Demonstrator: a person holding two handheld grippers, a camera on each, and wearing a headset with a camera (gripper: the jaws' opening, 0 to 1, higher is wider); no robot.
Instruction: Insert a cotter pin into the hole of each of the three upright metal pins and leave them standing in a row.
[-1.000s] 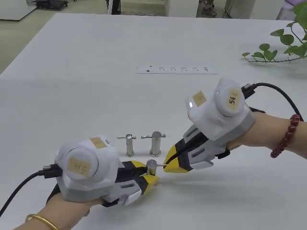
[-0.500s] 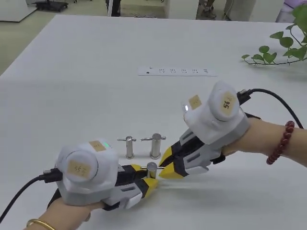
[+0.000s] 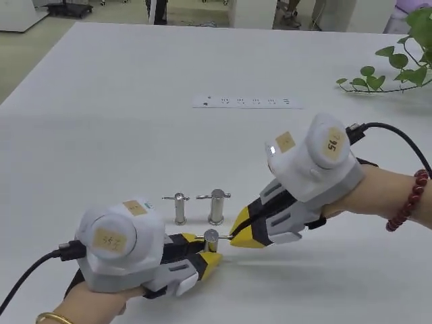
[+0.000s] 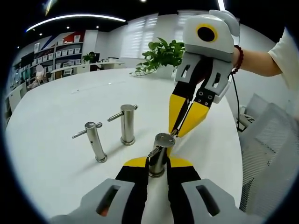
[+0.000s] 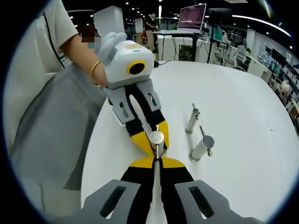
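Tabletop (image 3: pixel 135 121): upright pin (image 3: pixel 210 238), horizontal cotter pin (image 3: pixel 222 235)

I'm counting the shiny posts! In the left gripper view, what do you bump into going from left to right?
thin metal pin → thicker metal pin → held metal pin → right gripper
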